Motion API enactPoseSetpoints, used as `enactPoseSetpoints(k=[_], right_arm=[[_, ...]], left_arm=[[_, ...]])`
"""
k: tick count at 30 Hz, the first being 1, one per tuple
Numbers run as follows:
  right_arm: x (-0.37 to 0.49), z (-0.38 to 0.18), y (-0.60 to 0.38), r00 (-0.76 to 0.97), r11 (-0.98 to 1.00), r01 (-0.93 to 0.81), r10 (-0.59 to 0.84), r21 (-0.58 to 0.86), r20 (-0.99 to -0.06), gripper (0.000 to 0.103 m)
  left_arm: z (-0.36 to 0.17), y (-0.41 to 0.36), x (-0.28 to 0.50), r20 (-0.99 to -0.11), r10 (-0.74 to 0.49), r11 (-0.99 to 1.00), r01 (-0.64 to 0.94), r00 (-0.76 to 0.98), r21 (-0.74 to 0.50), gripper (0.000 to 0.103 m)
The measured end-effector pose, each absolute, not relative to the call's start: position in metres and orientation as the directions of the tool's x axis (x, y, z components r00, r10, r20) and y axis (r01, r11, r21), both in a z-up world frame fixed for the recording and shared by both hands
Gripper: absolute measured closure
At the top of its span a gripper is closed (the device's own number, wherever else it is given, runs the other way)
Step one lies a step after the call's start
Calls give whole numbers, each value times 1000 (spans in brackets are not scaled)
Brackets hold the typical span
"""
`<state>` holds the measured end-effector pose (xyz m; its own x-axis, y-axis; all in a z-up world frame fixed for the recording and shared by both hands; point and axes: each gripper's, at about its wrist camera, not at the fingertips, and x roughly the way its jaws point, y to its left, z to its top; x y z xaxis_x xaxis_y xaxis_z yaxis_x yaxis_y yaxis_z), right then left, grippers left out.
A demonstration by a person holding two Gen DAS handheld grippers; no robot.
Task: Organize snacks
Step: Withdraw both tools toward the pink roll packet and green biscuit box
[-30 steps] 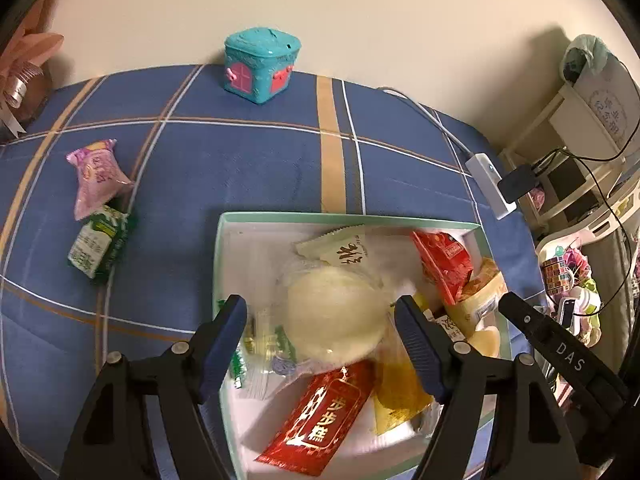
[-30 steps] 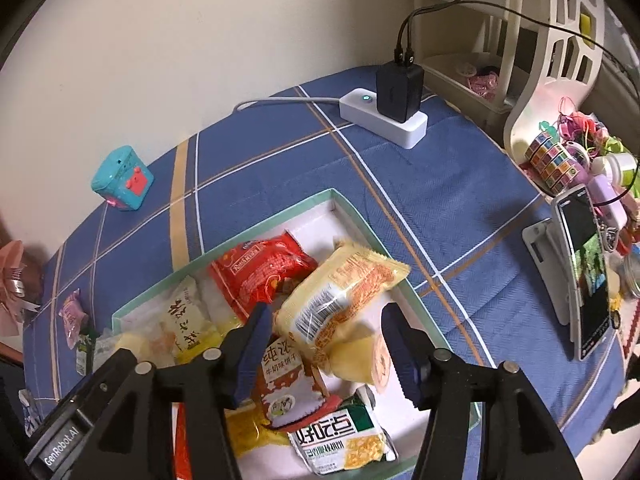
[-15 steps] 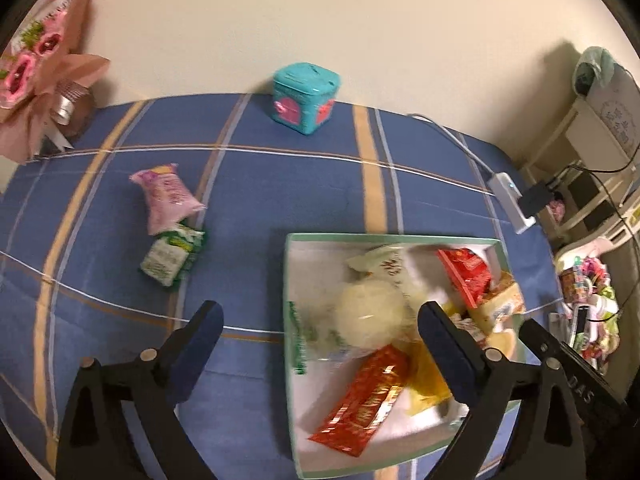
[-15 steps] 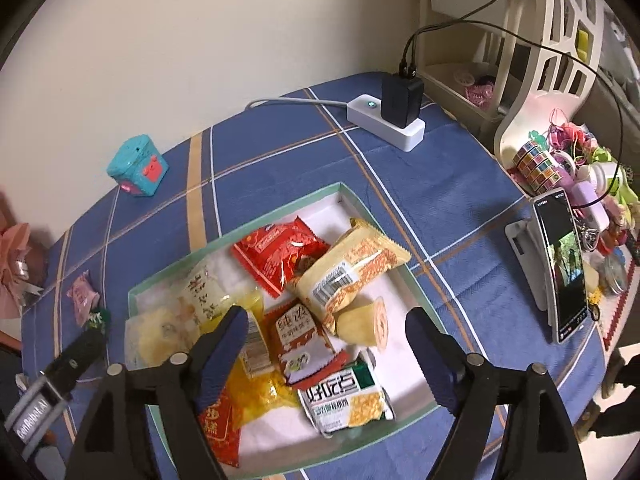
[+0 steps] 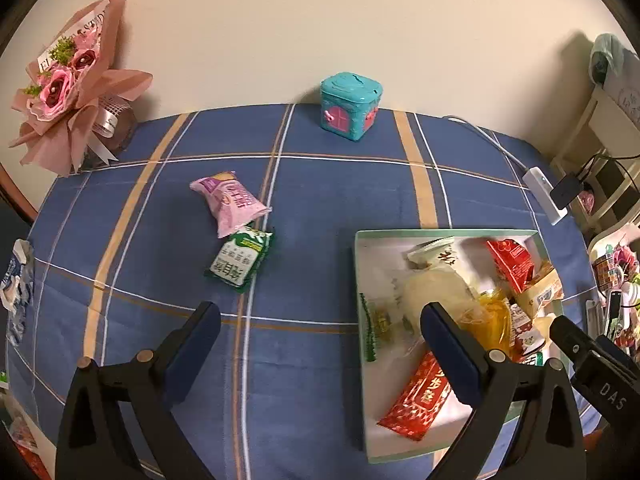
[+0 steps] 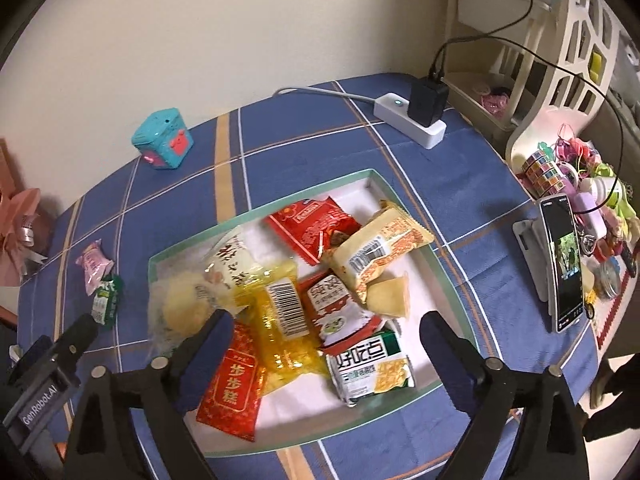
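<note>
Both tongs stand apart and empty, the left gripper [image 5: 320,336] ahead-right of which sits the tray [image 5: 440,233], the right gripper [image 6: 326,334] above it; green packet [image 5: 240,262] and pink packet [image 5: 232,204] lie loose beyond the left fingers; advise approaching low, straddling the green packet squarely.

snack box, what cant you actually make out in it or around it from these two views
- Snack box, left wrist view: its right end is cut off behind the right tongs' body.
- Yellow bag, right wrist view: its lower edge is buried under other packs.
- Blue-white wrapper, left wrist view: at the picture's edge, too warped to identify.
- Green packet: its print is too small to read.
- Phone, right wrist view: its screen is too small to make out.
</note>
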<state>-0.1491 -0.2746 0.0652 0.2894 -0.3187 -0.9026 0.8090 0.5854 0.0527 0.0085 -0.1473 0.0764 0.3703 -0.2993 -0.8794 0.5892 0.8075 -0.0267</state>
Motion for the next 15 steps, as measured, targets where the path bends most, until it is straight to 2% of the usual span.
enactPoseSetpoints(k=[4,15], right_arm=[[-143,69,-267,298,594,802,-321,53,-899,0],[-114,66,-237,289,642,766,-309,25,-906,0]], left_arm=[[81,-138,13,-875,-297,815,580,381,-24,3],[71,-95,50,-894,-221,861,509,390,9,3]])
